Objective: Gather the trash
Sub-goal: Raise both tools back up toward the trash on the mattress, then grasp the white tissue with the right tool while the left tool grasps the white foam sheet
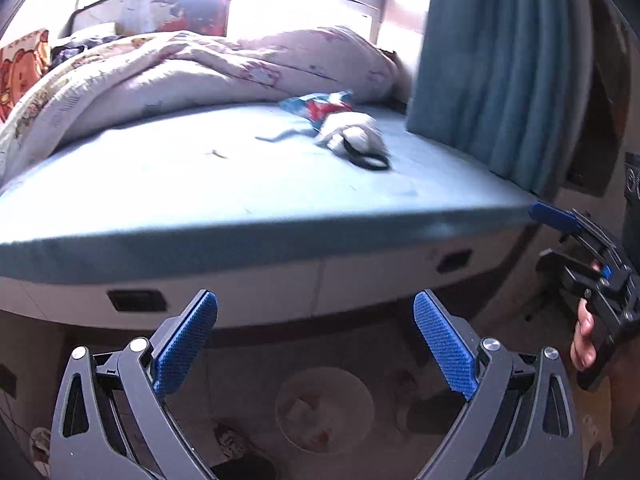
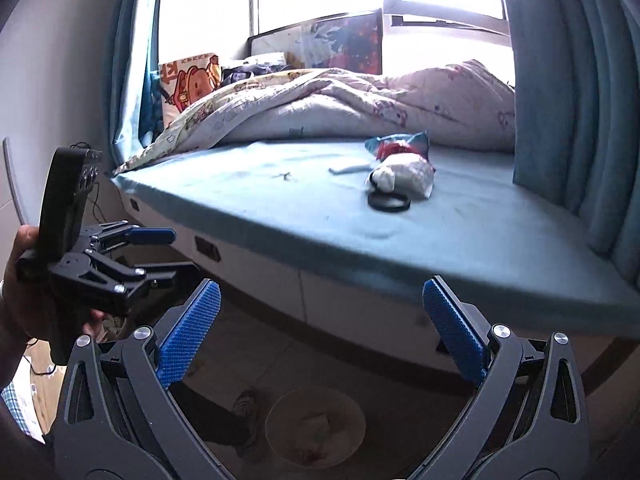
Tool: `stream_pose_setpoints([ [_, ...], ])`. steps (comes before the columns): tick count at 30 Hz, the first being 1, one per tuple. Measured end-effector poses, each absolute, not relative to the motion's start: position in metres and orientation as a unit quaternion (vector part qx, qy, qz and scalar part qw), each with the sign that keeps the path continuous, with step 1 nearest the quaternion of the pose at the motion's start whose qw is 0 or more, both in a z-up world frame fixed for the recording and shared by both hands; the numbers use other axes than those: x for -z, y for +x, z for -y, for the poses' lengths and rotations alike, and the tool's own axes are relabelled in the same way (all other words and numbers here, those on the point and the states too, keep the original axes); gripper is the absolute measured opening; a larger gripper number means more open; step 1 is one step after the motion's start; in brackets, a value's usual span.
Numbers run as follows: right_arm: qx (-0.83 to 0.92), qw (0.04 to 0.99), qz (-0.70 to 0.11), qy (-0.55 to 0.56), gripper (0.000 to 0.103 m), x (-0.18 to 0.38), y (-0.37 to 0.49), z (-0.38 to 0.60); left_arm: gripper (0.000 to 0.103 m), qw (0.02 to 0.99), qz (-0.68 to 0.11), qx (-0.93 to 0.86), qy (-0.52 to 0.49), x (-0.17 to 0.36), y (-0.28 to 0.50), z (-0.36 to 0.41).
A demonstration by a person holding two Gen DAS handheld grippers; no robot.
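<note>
Trash lies on the blue mattress [image 1: 160, 184]: a blue-and-red snack wrapper [image 1: 316, 106], a crumpled white bag [image 1: 352, 136], a black ring [image 1: 370, 160] and a white strip [image 1: 276, 136]. The right wrist view shows the same wrapper [image 2: 400, 144], bag [image 2: 404, 176] and ring [image 2: 388, 202]. My left gripper [image 1: 316, 304] is open and holds nothing, low in front of the bed's edge. My right gripper [image 2: 322, 292] is also open with nothing in it, at a similar height to its right. Each shows in the other's view: the right gripper [image 1: 554, 238] and the left gripper [image 2: 185, 251].
A round translucent bin [image 1: 282, 392] with scraps inside stands on the floor below both grippers, also seen as the bin [image 2: 272, 416]. A rumpled quilt [image 1: 180, 76] covers the bed's far half. Blue curtains [image 1: 500, 60] hang at the right. Drawers [image 1: 360, 280] run under the mattress.
</note>
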State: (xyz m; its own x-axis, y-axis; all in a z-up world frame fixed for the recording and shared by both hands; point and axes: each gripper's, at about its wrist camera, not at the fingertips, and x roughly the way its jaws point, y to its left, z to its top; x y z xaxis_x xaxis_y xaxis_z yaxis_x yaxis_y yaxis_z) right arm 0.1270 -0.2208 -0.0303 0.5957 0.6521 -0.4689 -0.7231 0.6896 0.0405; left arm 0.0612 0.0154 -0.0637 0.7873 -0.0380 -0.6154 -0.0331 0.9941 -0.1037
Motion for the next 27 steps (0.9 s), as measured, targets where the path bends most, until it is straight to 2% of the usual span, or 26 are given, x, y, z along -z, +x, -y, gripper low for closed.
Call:
stream_pose_setpoints([
  [9,-0.375,0.89,-0.243,-0.086,0.098,0.012,0.205,0.178,0.097,0.947,-0.315,-0.007,-0.055,0.039,0.114,-0.042],
  [14,-0.349,0.883,-0.299,-0.101,0.097,0.013,0.272,0.142,0.097,0.949,-0.313,-0.006,-0.051,0.032,0.157,-0.054],
  [17,-0.339,0.875,-0.33,-0.105,0.085,0.021,0.308,0.123,0.097,0.949,-0.311,-0.001,-0.053,0.031,0.181,-0.063],
  [23,-0.332,0.862,-0.366,-0.115,0.077,0.04,0.343,0.098,0.097,0.949,-0.311,0.005,-0.057,0.033,0.218,-0.076],
  [25,-0.336,0.854,-0.38,-0.114,0.062,0.045,0.349,0.094,0.097,0.948,-0.312,0.005,-0.058,0.035,0.226,-0.079],
  [27,-0.344,0.846,-0.391,-0.113,0.051,0.048,0.353,0.09,0.097,0.948,-0.314,0.005,-0.058,0.036,0.234,-0.081],
])
